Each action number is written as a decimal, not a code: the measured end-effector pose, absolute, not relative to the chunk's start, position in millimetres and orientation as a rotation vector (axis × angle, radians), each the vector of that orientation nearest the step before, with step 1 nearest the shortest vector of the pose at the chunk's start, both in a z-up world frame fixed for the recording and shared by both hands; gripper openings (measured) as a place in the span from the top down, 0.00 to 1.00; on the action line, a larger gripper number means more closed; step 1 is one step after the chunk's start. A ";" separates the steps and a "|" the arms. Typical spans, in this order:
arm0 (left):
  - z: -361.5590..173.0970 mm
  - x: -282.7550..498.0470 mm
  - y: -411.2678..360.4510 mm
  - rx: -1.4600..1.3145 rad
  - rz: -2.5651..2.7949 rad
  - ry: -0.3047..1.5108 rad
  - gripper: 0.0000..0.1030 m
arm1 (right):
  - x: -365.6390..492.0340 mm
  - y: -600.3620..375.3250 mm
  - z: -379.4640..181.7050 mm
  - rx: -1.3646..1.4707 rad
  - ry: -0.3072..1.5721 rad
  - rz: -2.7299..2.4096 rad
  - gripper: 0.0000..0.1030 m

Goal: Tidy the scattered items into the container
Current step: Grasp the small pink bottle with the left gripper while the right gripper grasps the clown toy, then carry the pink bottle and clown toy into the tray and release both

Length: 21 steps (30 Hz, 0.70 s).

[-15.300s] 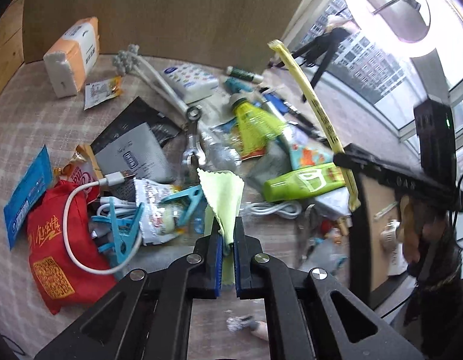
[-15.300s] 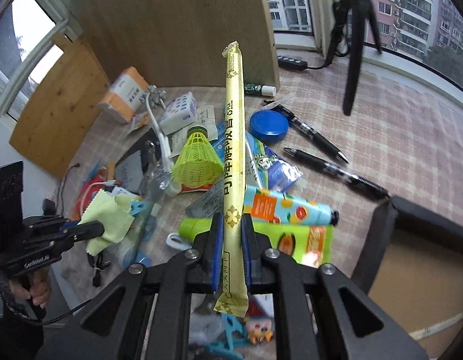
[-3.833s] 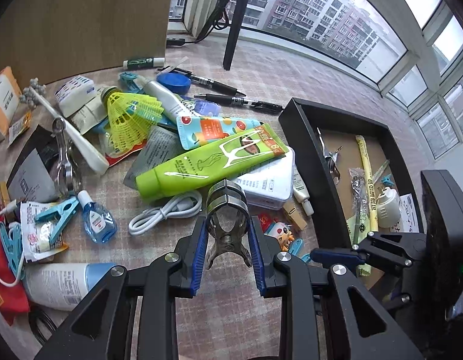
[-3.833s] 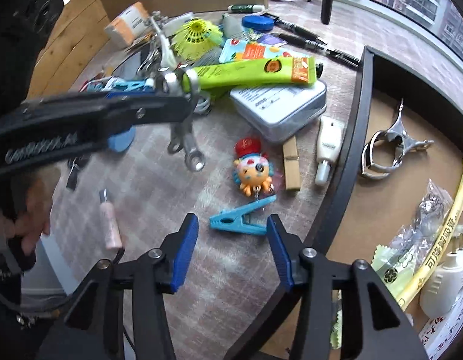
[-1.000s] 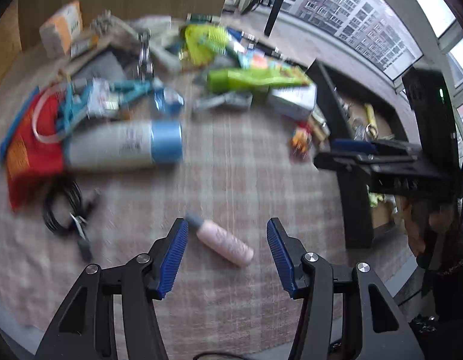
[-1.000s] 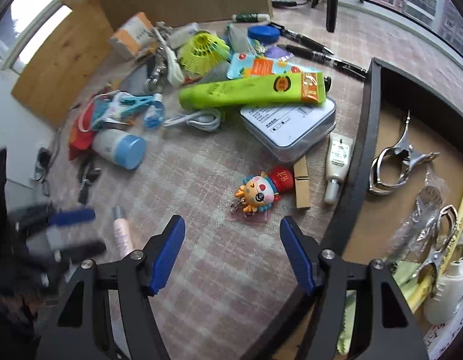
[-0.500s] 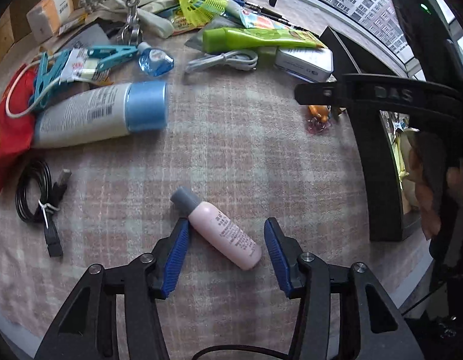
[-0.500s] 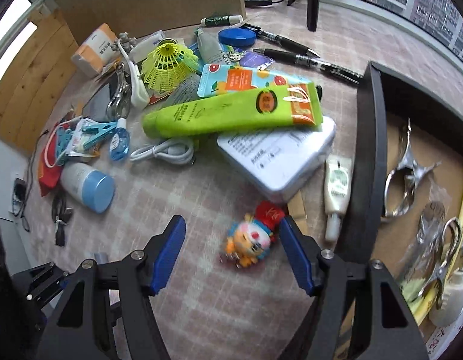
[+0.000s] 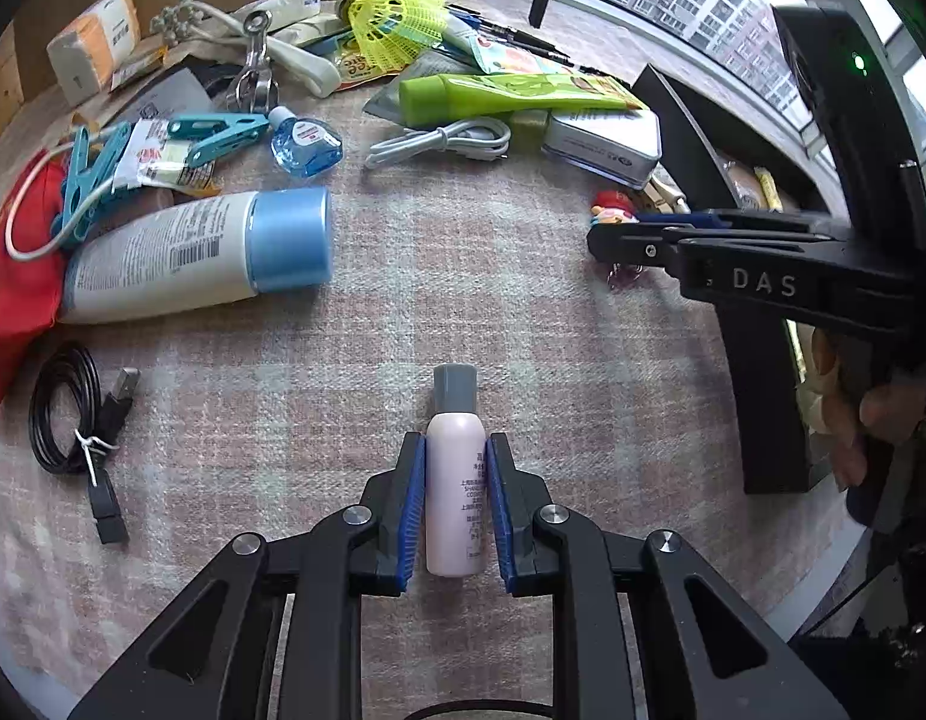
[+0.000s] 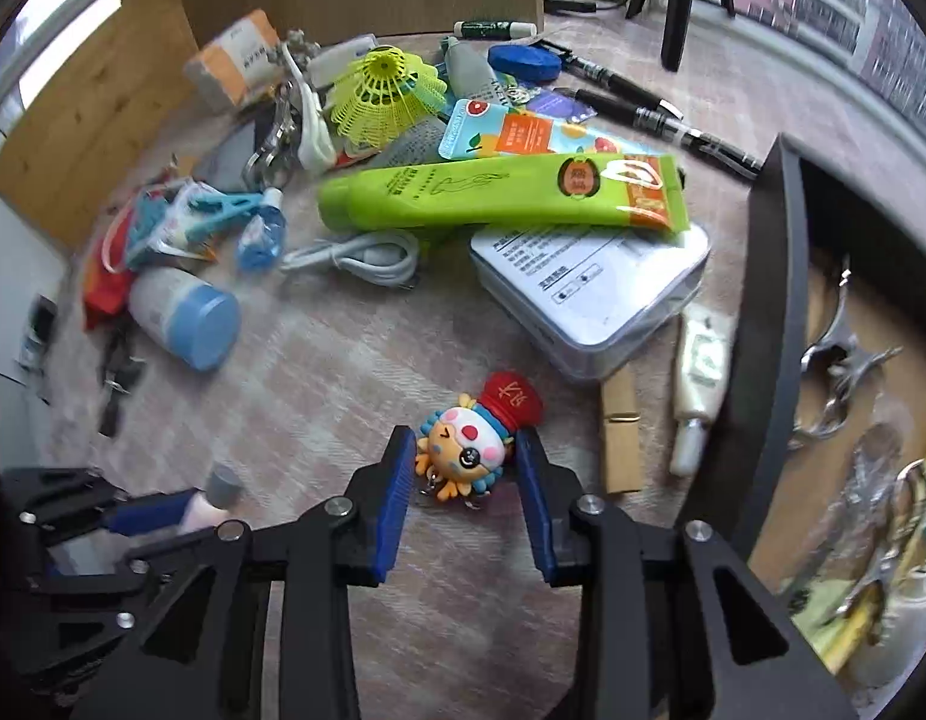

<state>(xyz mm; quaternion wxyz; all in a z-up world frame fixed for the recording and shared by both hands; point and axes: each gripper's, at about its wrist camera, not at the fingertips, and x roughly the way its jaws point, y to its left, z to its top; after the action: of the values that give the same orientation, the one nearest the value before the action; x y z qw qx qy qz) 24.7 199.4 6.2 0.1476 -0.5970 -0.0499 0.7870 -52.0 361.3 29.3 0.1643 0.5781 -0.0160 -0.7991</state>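
The pink bottle (image 9: 455, 483), lying on the worktop (image 9: 366, 360), was clamped by the just-closing left gripper (image 9: 455, 504), while the doll (image 10: 470, 447) was flanked, seemingly untouched, by the closing right gripper (image 10: 466, 498).

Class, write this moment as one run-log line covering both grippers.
left gripper: closing, pads against pink bottle | right gripper: closing around doll keychain, not gripping | tray: nearby
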 end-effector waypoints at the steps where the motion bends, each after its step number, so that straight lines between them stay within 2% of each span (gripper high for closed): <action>1: 6.4 25.5 196.2 -1.717 2.264 -0.168 0.82 | -52.0 363.2 29.9 1.642 -0.066 -2.271 0.68; 6: 11.7 26.8 184.0 -1.706 2.261 -0.239 0.82 | -43.7 369.3 44.9 1.565 -0.143 -2.281 0.68; 12: 41.9 5.3 192.0 -1.611 2.259 -0.230 0.82 | -38.9 378.6 81.0 1.466 -0.214 -2.349 0.68; 21: 108.6 -21.9 289.2 -1.394 2.125 -0.134 0.82 | -13.8 490.3 136.3 1.383 -0.326 -2.659 0.68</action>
<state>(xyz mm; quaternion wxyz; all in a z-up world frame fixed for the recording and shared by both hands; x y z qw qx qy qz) -21.9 289.2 108.6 0.2937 -0.5235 -0.0503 0.7982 -13.8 490.3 136.3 0.0634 0.4579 -0.1078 -0.8801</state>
